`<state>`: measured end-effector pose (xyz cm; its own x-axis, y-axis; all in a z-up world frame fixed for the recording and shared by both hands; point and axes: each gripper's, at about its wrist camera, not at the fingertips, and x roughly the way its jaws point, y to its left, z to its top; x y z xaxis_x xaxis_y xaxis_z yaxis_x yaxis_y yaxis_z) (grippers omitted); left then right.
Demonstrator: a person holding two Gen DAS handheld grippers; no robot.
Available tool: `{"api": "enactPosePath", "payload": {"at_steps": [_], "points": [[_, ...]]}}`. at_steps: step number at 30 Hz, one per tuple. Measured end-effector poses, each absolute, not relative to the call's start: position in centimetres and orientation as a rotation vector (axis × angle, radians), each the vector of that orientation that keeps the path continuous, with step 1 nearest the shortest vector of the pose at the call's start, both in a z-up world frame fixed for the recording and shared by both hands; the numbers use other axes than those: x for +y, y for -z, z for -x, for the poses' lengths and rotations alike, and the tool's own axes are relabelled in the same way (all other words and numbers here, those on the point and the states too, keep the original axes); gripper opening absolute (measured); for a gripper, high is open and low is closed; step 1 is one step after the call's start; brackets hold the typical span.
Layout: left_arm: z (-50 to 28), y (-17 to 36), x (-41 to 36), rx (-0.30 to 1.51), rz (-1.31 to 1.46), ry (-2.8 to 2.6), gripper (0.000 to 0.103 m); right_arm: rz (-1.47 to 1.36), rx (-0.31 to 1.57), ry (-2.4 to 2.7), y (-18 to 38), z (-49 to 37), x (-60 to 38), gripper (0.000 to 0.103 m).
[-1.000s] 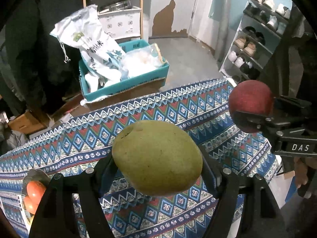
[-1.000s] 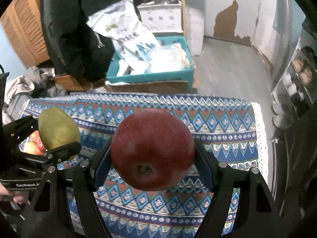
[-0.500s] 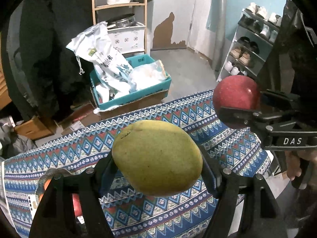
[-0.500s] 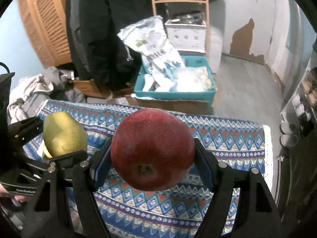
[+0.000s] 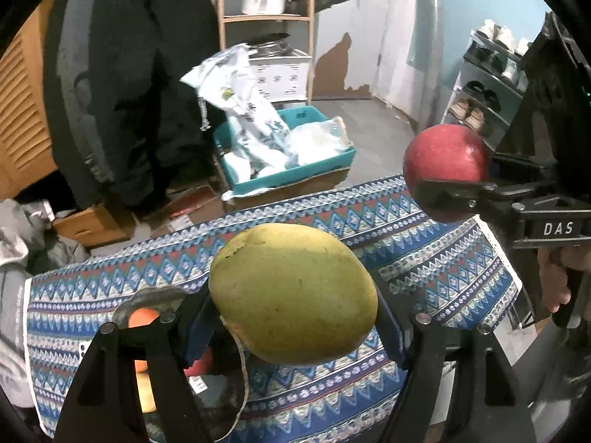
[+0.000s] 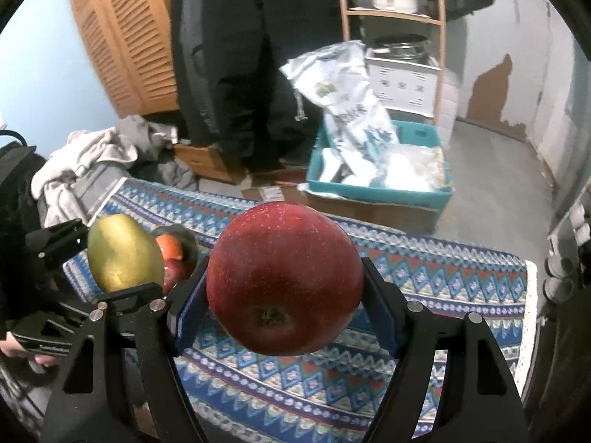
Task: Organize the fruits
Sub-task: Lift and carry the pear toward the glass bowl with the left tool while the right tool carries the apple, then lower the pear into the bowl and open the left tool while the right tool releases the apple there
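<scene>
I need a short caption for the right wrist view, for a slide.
Right gripper holds a red apple above the patterned tablecloth; left gripper holds a green mango beside the fruit bowl.

A smooth yellow-green mango (image 5: 293,293) and a glossy red apple (image 6: 284,282), its dark calyx end facing the camera, are both held aloft above the patterned tablecloth (image 5: 424,258), the mango over a dark bowl (image 5: 147,297) of orange and red fruit (image 6: 170,247).
</scene>
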<state>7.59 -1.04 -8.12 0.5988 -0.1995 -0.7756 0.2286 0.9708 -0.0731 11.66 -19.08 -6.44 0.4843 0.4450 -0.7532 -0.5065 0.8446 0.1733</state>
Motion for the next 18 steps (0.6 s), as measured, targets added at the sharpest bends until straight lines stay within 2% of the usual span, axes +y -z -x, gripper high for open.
{"api": "enactPosePath", "payload": {"at_steps": [18], "points": [[-4.8,8.9,8.7,0.893,0.071,0.127,0.076,0.123,0.902,-0.751,6.4,-10.6,-8.6,0.076]]}}
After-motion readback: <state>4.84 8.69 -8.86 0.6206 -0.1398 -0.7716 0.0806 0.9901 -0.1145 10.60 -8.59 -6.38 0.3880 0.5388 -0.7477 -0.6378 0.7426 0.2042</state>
